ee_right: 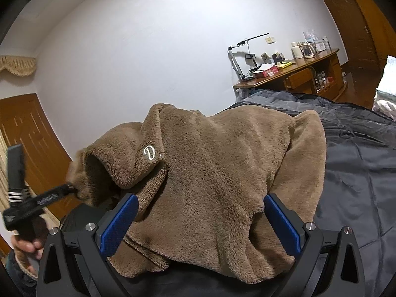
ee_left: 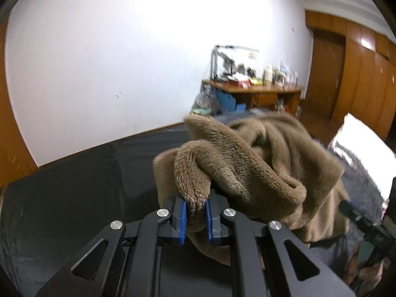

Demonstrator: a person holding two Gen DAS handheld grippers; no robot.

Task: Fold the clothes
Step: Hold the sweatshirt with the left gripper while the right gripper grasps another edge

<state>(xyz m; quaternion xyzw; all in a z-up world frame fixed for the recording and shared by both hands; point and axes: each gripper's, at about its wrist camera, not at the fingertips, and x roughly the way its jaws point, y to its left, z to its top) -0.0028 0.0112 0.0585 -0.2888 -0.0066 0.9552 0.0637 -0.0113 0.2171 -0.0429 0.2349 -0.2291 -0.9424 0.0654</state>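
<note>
Brown fleece garment [ee_right: 217,173] heaped on the bed [ee_right: 358,173]: left gripper [ee_left: 195,212] fingers pinched on a cuff-like edge, right gripper [ee_right: 198,222] fingers wide apart astride the heap, gripping nothing; lift gently, keeping fabric taut.

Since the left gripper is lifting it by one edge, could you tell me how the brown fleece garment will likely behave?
The brown fleece garment is probably floppy: it sags in folds from the left gripper. Its plush pile likely resists slipping. It looks bulky yet fairly light.
</note>
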